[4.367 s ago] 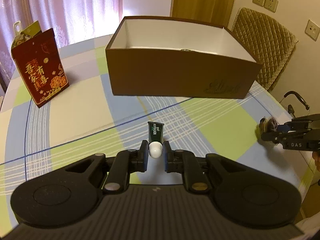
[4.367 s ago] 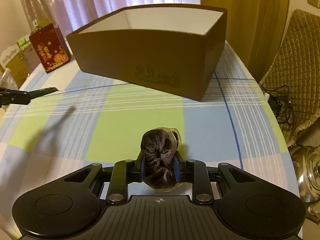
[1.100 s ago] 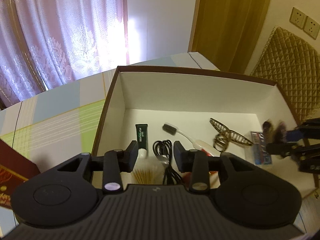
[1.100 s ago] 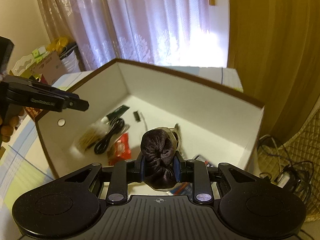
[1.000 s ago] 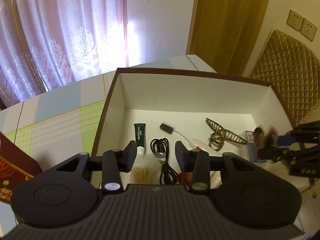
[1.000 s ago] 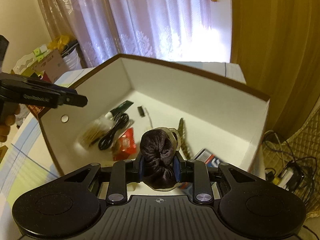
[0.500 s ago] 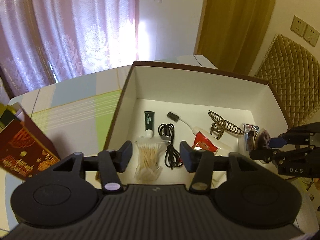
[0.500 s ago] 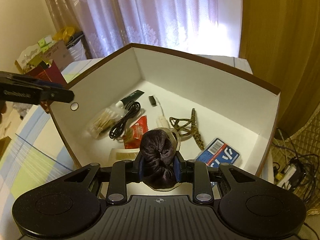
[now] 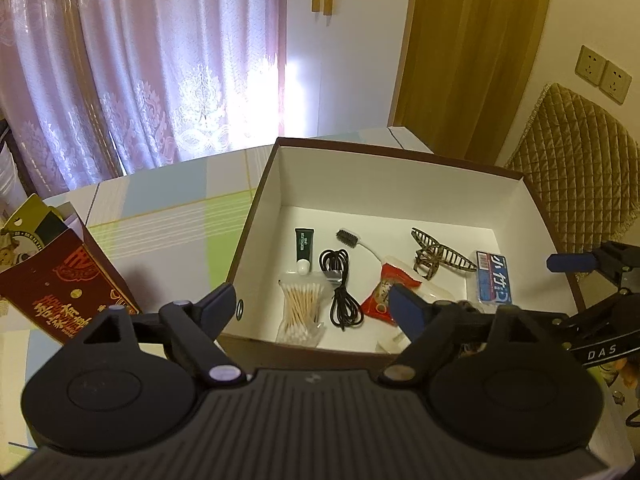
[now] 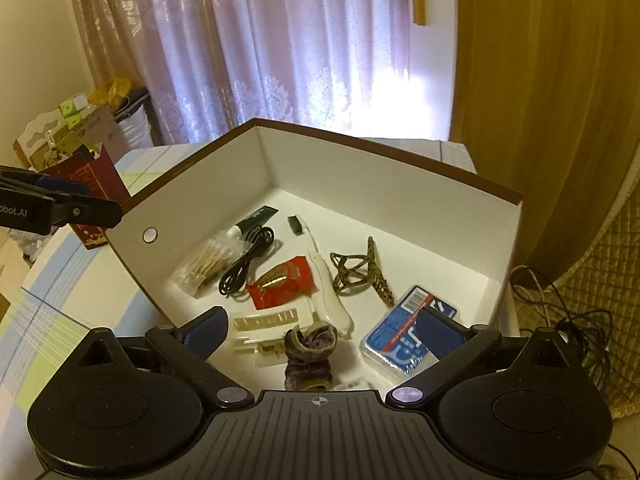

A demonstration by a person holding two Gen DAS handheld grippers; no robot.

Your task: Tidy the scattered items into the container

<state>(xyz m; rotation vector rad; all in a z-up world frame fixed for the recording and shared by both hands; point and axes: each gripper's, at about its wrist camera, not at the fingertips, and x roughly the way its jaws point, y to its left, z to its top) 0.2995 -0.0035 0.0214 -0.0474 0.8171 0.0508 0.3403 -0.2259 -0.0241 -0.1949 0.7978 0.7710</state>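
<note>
9 items that I can count lie on the white floor of the box (image 10: 400, 196): a green tube (image 9: 304, 245), a black cable (image 9: 340, 284), a pack of cotton swabs (image 9: 301, 307), a toothbrush (image 10: 320, 276), a red sachet (image 10: 282, 282), a hair claw (image 9: 436, 258), a blue pack (image 10: 408, 340), a pale comb-like piece (image 10: 266, 322) and the dark scrunchie (image 10: 310, 354). The scrunchie sits at the near edge of the floor, just beside the comb-like piece. On the checked desk (image 9: 168, 220) I see nothing loose left to gather, only a red gift bag (image 9: 64, 284) standing near the box, so I judge the tidying close to done, though much of the desk is out of view.

My right tool (image 10: 320, 330) hovers above the near corner of the box, spread wide and empty, directly over the scrunchie. My left tool (image 9: 316, 300) is also spread wide and empty, held above the near wall, tilted down towards the contents.
</note>
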